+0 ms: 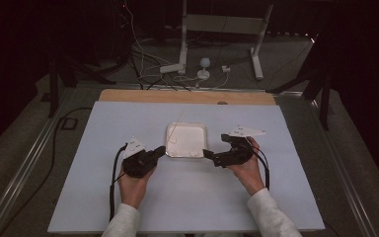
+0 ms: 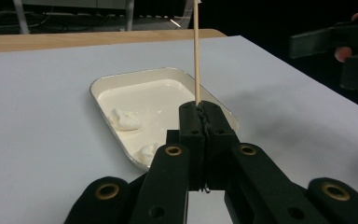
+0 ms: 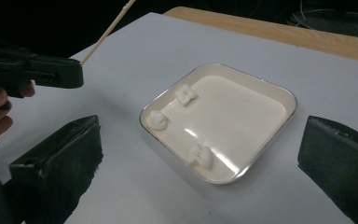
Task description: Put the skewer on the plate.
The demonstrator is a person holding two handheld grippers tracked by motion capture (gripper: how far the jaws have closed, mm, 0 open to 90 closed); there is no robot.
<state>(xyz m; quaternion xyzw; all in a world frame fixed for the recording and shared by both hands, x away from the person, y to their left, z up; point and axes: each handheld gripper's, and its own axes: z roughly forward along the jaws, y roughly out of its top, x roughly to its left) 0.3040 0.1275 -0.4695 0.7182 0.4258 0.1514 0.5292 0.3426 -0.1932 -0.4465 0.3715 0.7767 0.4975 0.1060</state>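
On the white table (image 1: 128, 207), I see a tray (image 1: 186, 129) holding three white pieces. My left gripper (image 2: 200, 114) pinches a wooden skewer (image 2: 196, 51) upright beside it; my right gripper (image 3: 200, 154) is spread wide.

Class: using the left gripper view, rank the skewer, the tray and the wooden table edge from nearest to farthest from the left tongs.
1. Skewer: clamped upright in the left tongs.
2. Tray: just beyond, slightly left.
3. Wooden table edge: far side, behind the tray.

Black tongs (image 1: 161, 150) with brass-ringed screw holes, grey 3-cornered plates, black cables, white sleeves.
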